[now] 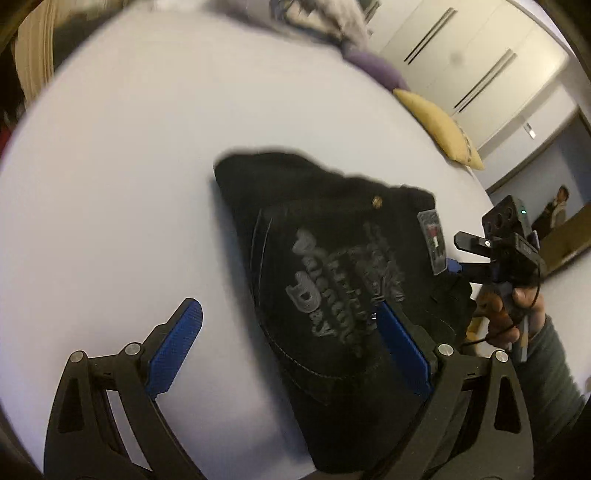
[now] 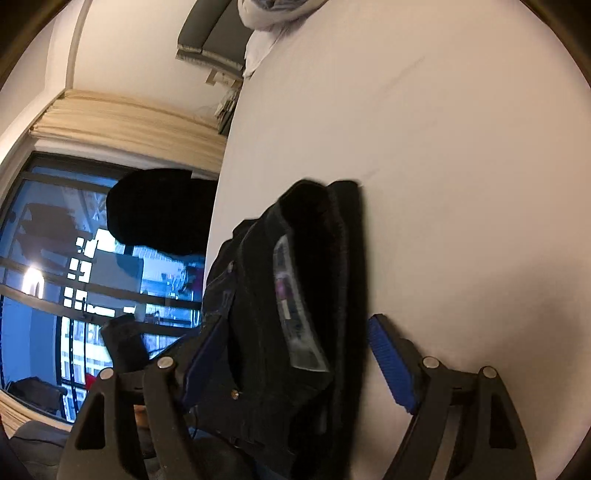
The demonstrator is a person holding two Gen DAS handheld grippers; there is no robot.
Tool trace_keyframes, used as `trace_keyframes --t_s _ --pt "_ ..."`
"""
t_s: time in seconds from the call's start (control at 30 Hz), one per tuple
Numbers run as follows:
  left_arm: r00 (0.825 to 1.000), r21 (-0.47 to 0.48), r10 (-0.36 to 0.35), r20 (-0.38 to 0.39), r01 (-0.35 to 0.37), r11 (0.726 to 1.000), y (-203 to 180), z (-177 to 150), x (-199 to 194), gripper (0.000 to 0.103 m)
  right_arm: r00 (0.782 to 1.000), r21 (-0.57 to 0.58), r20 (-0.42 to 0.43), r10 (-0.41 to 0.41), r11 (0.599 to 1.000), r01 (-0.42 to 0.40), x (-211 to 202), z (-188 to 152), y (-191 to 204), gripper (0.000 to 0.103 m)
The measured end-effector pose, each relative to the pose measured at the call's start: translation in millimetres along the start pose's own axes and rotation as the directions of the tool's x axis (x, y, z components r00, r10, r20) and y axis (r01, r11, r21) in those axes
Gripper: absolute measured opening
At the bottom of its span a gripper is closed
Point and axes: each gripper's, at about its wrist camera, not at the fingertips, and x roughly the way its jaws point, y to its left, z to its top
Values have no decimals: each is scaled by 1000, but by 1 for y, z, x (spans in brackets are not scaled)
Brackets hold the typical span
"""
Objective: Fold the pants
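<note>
Black pants (image 1: 325, 280), folded into a compact bundle with a grey printed back pocket and a label, lie on the white table (image 1: 129, 166). My left gripper (image 1: 291, 332) is open, its blue pads spread wide; the right pad rests at the bundle, the left pad over bare table. My right gripper (image 2: 295, 339) is open, its blue fingers on either side of the bundle's waistband end (image 2: 295, 295). The right gripper also shows in the left wrist view (image 1: 476, 254), at the label edge of the pants.
A yellow cushion (image 1: 439, 125) and a purple one (image 1: 373, 70) lie at the table's far edge, with a pile of light cloth (image 1: 325, 14) behind. White cloth (image 2: 269, 22) lies at the far end. The table edge (image 2: 218, 206) faces a dark window.
</note>
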Motion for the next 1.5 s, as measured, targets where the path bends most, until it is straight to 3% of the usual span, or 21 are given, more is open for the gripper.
trace_keyframes --t_s 0.07,0.2,0.27,0.33,0.37,0.67,0.8,0.93,1.2,1.27,1.33,1.5 --pt "994 -63 -91 -57 88 994 10 7 21 96 999 -16 -25 -25 1000 25 7 1 5 81" --pt "985 -71 -144 -97 138 988 12 13 38 90 999 -9 -39 -38 999 38 12 1 7 78" --pt "981 -72 -151 -123 143 987 10 15 47 70 997 -13 -46 -68 998 68 15 0 7 65" --pt "979 -90 -154 -132 142 986 7 17 54 60 990 -24 -55 -127 992 125 20 -1 8 42" --pt "980 -97 -152 -131 140 985 6 18 51 54 990 -23 -54 -134 991 133 20 -2 9 39" --pt "983 -66 -151 -109 144 987 -17 20 45 25 963 -162 28 -269 949 270 12 -8 54 22" --pt "982 -71 -178 -69 174 982 -13 29 24 21 962 -220 67 -263 937 272 6 -1 88 21" --pt "987 -49 -160 4 160 986 -1 48 -6 21 968 -262 87 -236 932 251 15 19 113 20" --pt "993 11 -43 108 42 999 41 113 -39 21 978 -311 103 -182 928 205 71 92 155 20" --pt "992 15 -17 123 15 1000 55 131 -42 21 981 -308 99 -166 933 188 90 117 158 20" --pt "991 25 4 134 -8 1000 44 139 -53 21 983 -300 93 -155 938 176 107 136 159 20" --pt "991 13 -3 132 1 1000 36 138 -74 22 992 -238 64 -108 964 120 144 186 140 21"
